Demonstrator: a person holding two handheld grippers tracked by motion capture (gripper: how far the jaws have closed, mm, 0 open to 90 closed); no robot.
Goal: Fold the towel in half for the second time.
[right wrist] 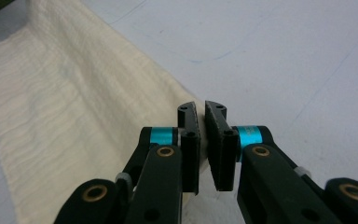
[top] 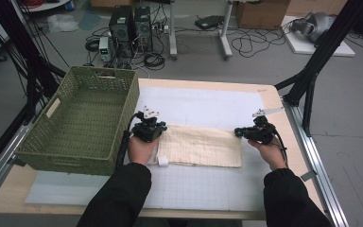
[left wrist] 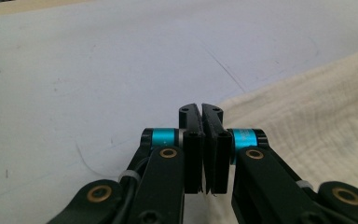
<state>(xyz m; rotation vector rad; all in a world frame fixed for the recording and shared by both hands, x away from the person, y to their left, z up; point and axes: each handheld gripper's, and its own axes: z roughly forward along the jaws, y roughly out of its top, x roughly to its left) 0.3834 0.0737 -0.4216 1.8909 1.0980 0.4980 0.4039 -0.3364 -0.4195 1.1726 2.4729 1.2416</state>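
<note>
High view: cream cloth [top: 201, 145], folded into a long strip, lies flat at frame centre on the white mat [top: 203, 106] covering the table [top: 208, 84]. Left gripper [top: 157, 128] sits at the cloth's upper-left corner, right gripper [top: 238, 132] at its upper-right corner, each w/ a hand behind it coming up from the bottom edge. Green woven basket [top: 82, 118] stands at frame left, just beside the left gripper. A small white tag [top: 163, 161] sticks out at the cloth's lower-left corner. From up here the jaw gaps are too small to read.

Left gripper view fills that in: left gripper [left wrist: 201, 112] has its jaws pressed together, no gap to speak of, w/ the cloth [left wrist: 307, 116] edge running in from the right of frame and meeting the jaw tips. The corner looks pinched btwn the pads, though the fabric inside the jaws is hidden. Bare mat [left wrist: 98, 70] takes up the left and top of frame.

Right gripper view: right gripper [right wrist: 200, 114] jaws nearly together, a thin slit left at the tips, and the cloth [right wrist: 74, 102] edge passes btwn them, so it's clamped on the fabric. Cloth stretches away to upper left of frame; its fine crinkle weave shows here, not from above. Mat [right wrist: 284, 60] w/ faint grid lines to the right.
</note>
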